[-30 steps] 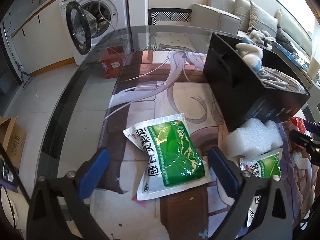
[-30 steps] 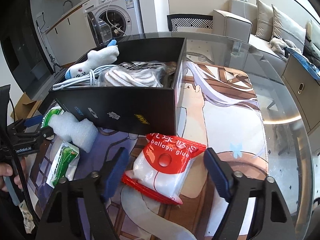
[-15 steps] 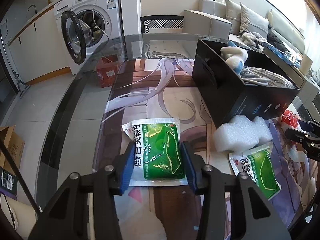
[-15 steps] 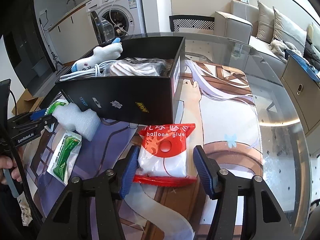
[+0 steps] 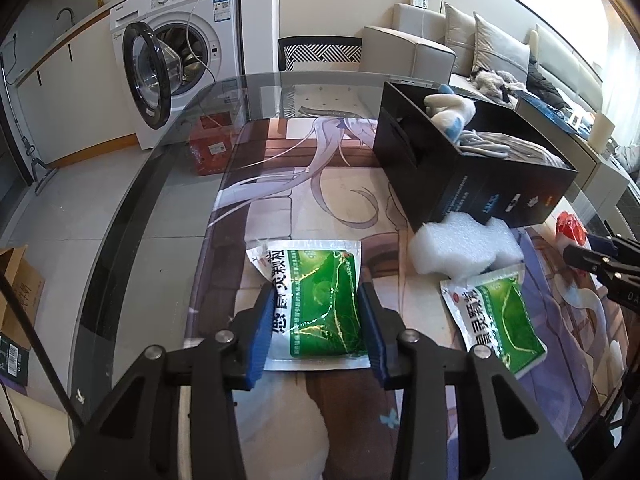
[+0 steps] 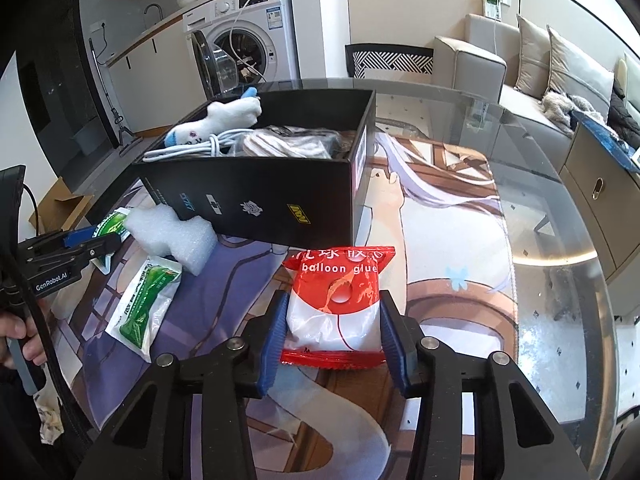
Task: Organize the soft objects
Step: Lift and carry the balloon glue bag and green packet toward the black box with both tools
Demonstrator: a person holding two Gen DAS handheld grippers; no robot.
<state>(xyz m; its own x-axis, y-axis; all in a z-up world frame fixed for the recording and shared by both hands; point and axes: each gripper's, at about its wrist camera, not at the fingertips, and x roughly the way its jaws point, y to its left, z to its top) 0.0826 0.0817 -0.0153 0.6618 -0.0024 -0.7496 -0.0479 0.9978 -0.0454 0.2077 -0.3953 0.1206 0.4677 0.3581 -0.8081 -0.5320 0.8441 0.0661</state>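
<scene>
A home, open living area, washing machine [image 5: 188, 60] by a counter, beige sofa [image 5: 460, 48] with cushions, glass dining table [image 6: 560, 240]

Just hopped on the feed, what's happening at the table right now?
A person is tidying soft items with two handheld grippers. The left gripper has just been closing, its pads now pressing a green sachet; the right gripper has likewise closed on a red balloon glue packet. The black box already holds a plush toy and cable. A foam block and second green sachet remain on the mat.
</scene>
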